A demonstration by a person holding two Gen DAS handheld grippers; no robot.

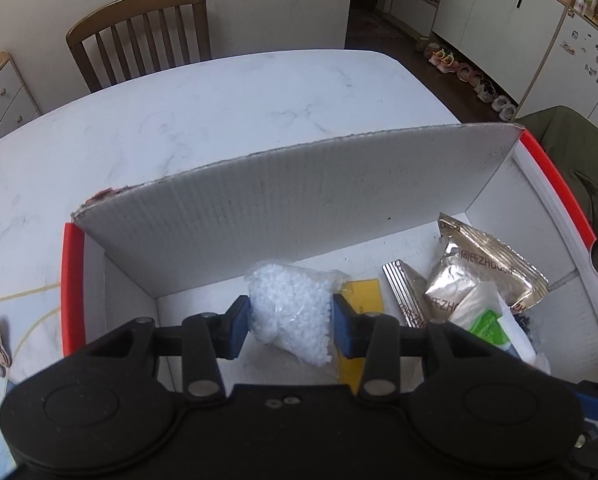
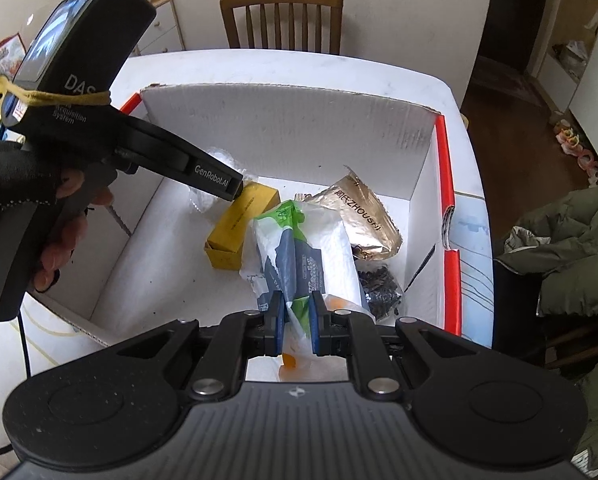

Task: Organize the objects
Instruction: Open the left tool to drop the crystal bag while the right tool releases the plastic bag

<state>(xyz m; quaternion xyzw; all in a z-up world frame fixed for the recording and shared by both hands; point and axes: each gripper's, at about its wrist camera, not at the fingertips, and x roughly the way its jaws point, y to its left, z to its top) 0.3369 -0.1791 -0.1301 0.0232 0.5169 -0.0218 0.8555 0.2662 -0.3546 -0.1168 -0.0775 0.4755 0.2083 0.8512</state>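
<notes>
Both claws are down inside the cardboard box (image 2: pixel 291 136), which sits on the white marble worktop (image 1: pixel 219 104). The left claw (image 1: pixel 291 316) is pinching the clear bag of white pellets (image 1: pixel 291 304) square between its blue pads, bag dead ahead and hanging upright, just above the box floor at the far left. The right claw (image 2: pixel 295 320) is pressed onto the near end of the white-and-green plastic packet (image 2: pixel 303 248), whose long axis runs straight away from the claw toward the far wall. Left of it lies the yellow carton (image 2: pixel 239 228), angled near-left to far-right; right of it the gold foil pouch (image 2: pixel 363 216), and nearer than that a small dark bag (image 2: pixel 379 284). Each claw already has its own item, so I judge the next move is a lift or a set-down, with the crowded right half the snag risk
</notes>
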